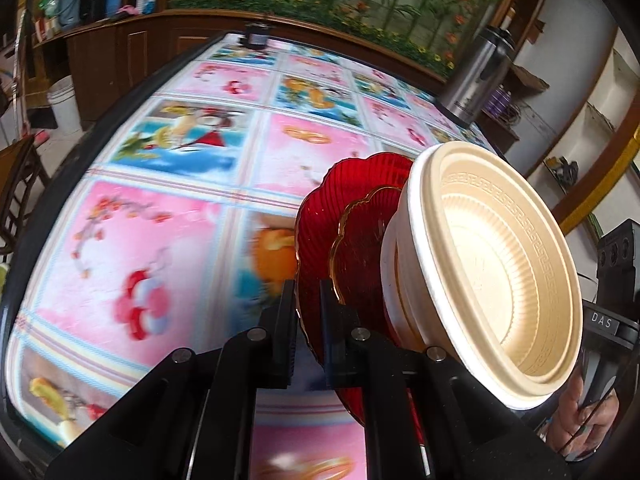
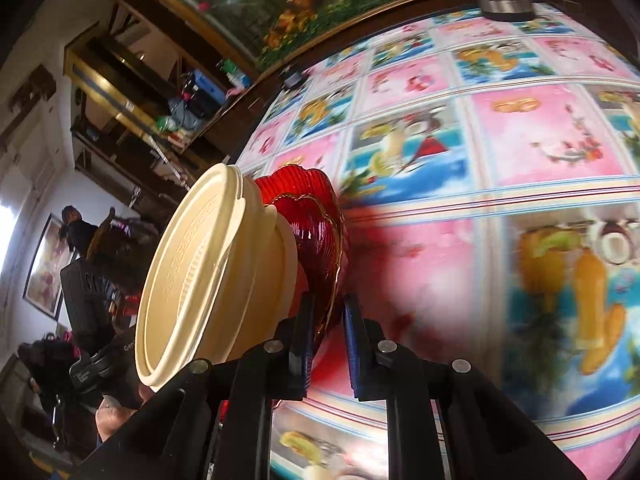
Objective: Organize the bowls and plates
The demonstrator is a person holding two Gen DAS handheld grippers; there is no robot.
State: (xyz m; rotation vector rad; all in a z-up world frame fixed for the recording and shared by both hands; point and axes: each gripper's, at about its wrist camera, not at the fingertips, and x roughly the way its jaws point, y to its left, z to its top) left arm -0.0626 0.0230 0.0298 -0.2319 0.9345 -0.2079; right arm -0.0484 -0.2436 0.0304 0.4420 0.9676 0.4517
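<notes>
Clearly the whole stack is in the air: cream bowls (image 1: 492, 276) nested on a small amber-rimmed plate (image 1: 360, 248), that on a red plate (image 1: 320, 216), tilted above the patterned surface (image 1: 160, 200). The left gripper (image 1: 306, 312) is clamped on one edge of the red plate, the right gripper (image 2: 326, 320) on the opposite edge. I'd say this is the carrying step. Next comes levelling the stack and setting it down away from the steel flask (image 1: 476, 76), both sides letting go together.

The letters "DAS" stand in white on the black device (image 1: 608, 320) at the right edge. The writing on the silver flask (image 1: 476, 76) is too blurry to read.
</notes>
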